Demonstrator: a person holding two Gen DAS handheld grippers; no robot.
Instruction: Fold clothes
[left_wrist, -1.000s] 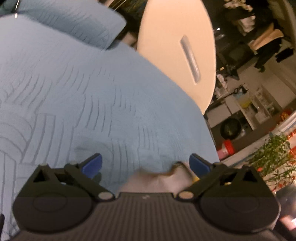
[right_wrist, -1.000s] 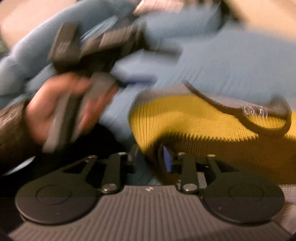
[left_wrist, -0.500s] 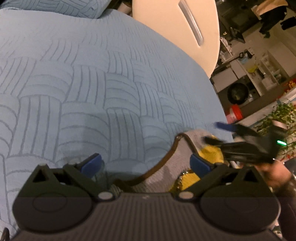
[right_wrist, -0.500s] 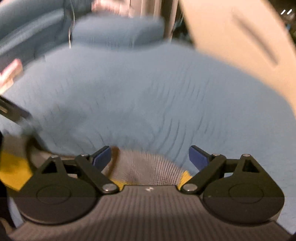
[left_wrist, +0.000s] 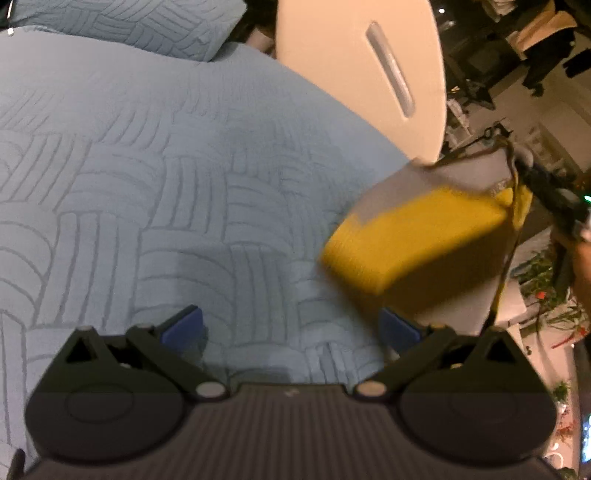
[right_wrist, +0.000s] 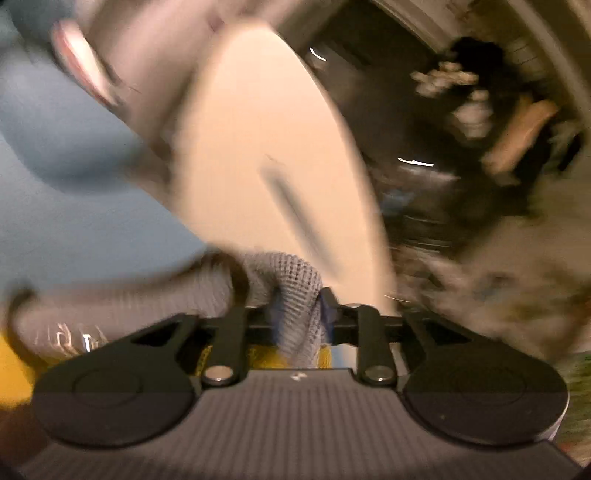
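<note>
A knit garment (left_wrist: 424, 236), yellow and grey with dark trim, hangs blurred above the right side of the blue quilted bed (left_wrist: 184, 184). In the right wrist view its grey edge (right_wrist: 291, 280) is bunched between the blue pads of my right gripper (right_wrist: 295, 314), whose jaws are closing and pinch the fabric. The same gripper (left_wrist: 546, 192) shows dark at the garment's upper right corner in the left wrist view. My left gripper (left_wrist: 291, 326) is open low over the bedspread, with nothing between its fingers and the garment just beyond its right fingertip.
A blue pillow (left_wrist: 129, 26) lies at the head of the bed. A cream rounded board (left_wrist: 362, 74) with a slot stands behind the bed's right edge. Past that edge are shelves, a dark room and green plants (left_wrist: 543, 266).
The right gripper opened, then closed on the garment's grey edge and swung up and right, lifting it. The garment left the space between the left fingers, which stayed open.
</note>
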